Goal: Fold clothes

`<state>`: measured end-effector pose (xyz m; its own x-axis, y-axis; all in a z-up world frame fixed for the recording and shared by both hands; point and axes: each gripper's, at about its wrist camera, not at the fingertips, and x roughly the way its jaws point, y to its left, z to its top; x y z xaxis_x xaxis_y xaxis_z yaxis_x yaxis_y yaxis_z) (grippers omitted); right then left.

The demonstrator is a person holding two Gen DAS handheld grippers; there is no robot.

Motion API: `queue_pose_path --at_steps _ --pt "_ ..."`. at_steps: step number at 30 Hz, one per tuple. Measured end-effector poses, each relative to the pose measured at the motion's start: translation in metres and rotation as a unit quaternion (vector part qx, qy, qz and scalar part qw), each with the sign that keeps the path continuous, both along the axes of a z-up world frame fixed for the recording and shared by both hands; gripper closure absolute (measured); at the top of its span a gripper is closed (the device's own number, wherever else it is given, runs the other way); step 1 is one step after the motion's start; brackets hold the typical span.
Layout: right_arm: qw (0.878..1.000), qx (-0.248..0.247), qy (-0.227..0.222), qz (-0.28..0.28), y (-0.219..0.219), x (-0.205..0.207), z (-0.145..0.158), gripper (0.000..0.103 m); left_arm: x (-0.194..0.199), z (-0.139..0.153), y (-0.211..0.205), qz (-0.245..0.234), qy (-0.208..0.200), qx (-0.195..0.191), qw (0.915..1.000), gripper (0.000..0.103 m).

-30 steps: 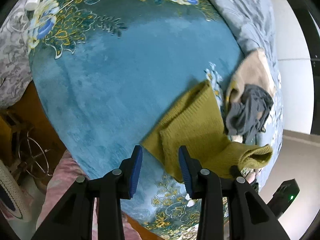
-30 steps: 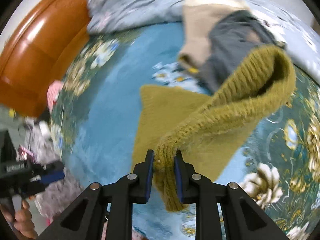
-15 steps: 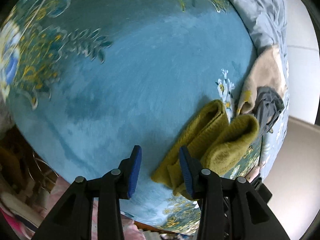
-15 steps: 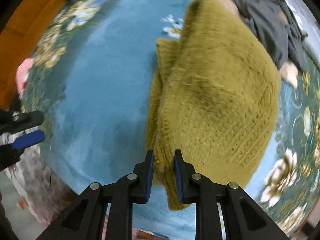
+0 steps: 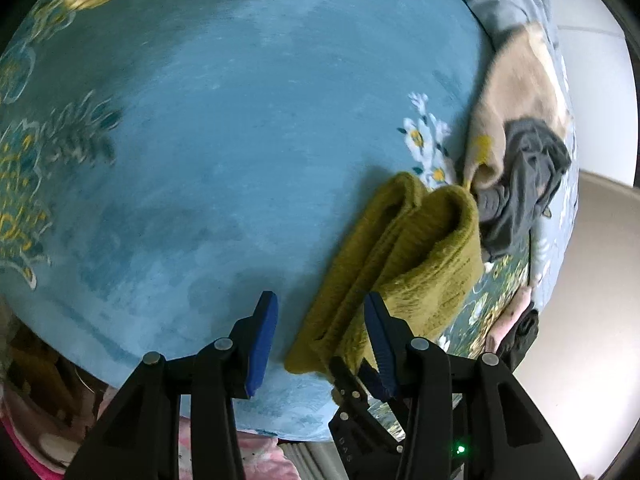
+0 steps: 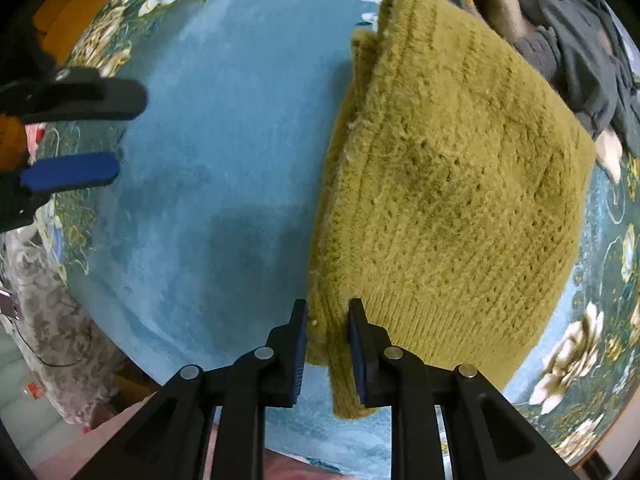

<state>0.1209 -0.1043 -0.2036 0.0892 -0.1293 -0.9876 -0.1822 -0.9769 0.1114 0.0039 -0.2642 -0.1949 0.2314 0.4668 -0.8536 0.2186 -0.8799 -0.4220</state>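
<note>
While the right gripper reaches forward low over the near edge of the bed, its two blue-padded fingers pinch the near hem of the mustard knit sweater between them. That sweater lies doubled over on the teal floral bedspread, its folded bulk spreading away to the far right of the pads, with a narrower layer showing along its left edge. At its far right corner it sits just beside a beige garment and a crumpled grey garment.

From the left wrist view, the left gripper hovers just left of the same sweater, pointing out across the bedspread. Its jaws stand spread wide with nothing between them; the right pad sits in front of the sweater's near corner, though whether it touches the knit cannot be told. Below that pad the tip of the right gripper shows, clamped on the hem. In the right wrist view, the left gripper enters from the left edge, fingers apart, well clear of the sweater.
</note>
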Motion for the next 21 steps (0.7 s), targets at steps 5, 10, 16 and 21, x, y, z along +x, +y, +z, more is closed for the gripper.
queue_pose_path --at_steps 5,10,16,21 --pt "0.992 -0.070 0.044 -0.092 0.035 0.011 0.016 0.072 -0.009 0.002 0.020 -0.027 0.004 -0.003 0.9996 0.056" --pt "0.953 -0.094 0.123 -0.262 0.116 0.062 0.039 0.046 -0.016 0.001 0.035 -0.052 0.011 -0.012 0.9985 0.056" --pt "0.870 -0.087 0.110 -0.473 0.210 0.163 0.001 0.041 -0.020 0.001 0.044 -0.065 0.022 -0.022 0.9974 0.056" --pt "0.828 -0.166 0.113 -0.523 0.216 0.204 -0.040 0.034 -0.016 0.001 0.049 -0.076 0.025 -0.039 0.9961 0.056"
